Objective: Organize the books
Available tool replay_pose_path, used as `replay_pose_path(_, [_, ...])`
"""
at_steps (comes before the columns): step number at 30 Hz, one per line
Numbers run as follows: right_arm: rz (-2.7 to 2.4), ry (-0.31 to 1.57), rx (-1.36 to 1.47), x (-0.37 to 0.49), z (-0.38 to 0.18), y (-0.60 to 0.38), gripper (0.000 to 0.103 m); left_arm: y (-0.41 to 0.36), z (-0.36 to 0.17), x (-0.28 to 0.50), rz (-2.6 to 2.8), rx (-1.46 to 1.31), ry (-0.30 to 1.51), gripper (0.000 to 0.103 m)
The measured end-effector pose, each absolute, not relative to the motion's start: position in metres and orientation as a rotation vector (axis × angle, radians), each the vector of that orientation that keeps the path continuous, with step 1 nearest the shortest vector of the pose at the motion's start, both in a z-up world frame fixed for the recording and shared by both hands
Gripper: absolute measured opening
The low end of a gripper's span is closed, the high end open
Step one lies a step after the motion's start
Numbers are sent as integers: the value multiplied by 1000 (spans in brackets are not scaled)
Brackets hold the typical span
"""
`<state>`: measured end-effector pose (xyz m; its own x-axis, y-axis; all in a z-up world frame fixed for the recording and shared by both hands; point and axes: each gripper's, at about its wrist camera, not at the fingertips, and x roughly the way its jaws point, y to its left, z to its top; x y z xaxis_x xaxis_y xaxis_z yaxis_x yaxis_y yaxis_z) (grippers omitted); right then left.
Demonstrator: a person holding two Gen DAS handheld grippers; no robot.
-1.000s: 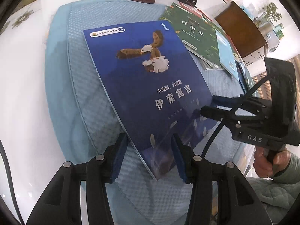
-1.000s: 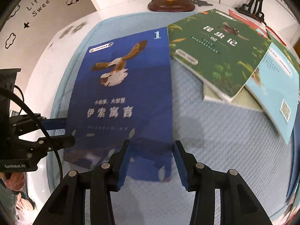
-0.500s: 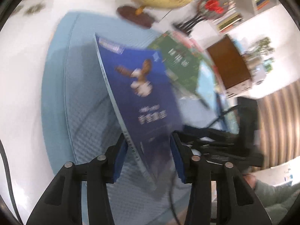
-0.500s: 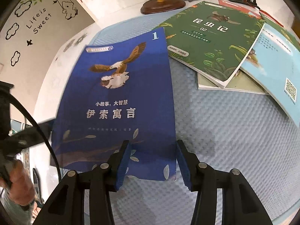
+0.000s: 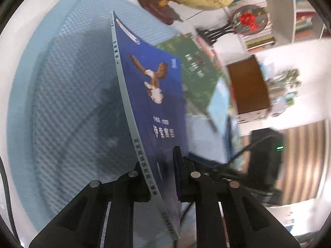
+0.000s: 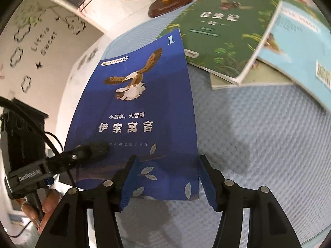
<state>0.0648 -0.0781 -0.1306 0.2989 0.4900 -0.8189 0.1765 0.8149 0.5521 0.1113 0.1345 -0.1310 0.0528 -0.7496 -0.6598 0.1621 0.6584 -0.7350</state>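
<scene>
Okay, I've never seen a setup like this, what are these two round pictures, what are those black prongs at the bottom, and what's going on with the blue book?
There is no robot here: a person holds a handheld gripper in each hand, and each has a wide-angle camera looking along its two fingers. Those are the black prongs.

One picture is from the left gripper. Its fingers have just been closing and now pinch the blue book near its spine, tilting it up off the light blue mat.

The other is from the right gripper. Its fingers have just been opening; the book's lower edge lies between them, but they do not press on it. The left gripper and the person's hand show at its left side.

Further back lie a green book and a pale blue book, overlapping, with a globe's wooden base behind.
</scene>
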Motion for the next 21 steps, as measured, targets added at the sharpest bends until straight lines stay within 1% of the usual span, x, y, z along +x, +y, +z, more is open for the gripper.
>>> replay_pose_path(3, [265, 1255, 721, 59, -131, -92, 65, 135, -127, 115, -785, -627, 1361, 13])
replay_pose_path(4, [270, 1251, 740, 56, -131, -97, 70, 135, -129, 118, -804, -670, 1371, 13])
replay_pose_path(6, [294, 1240, 806, 50, -134, -108, 79, 133, -130, 121, -835, -719, 1382, 13])
replay_pose_path(11, [416, 1182, 1087, 44, -152, -126, 79, 130, -135, 127, -893, -793, 1415, 13])
replay_pose_path(12, [421, 1170, 1116, 45, -155, -124, 76, 131, -136, 128, -900, -806, 1421, 13])
replay_pose_path(13, [419, 1149, 1144, 45, -156, -124, 61, 130, -138, 128, -895, -801, 1433, 13])
replay_pose_path(15, [408, 1158, 1141, 46, -155, -124, 45, 129, -140, 128, -878, -761, 1439, 13])
replay_pose_path(17, [383, 1164, 1064, 48, -149, -118, 43, 129, -141, 127, -855, -713, 1449, 13])
replay_pose_path(18, [370, 1171, 997, 47, -142, -114, 39, 130, -140, 126, -841, -682, 1451, 13])
replay_pose_path(20, [342, 1182, 848, 48, -128, -104, 37, 127, -136, 122, -796, -552, 1440, 13])
replay_pose_path(21, [331, 1188, 786, 52, -125, -97, 34, 126, -135, 120, -784, -513, 1432, 13])
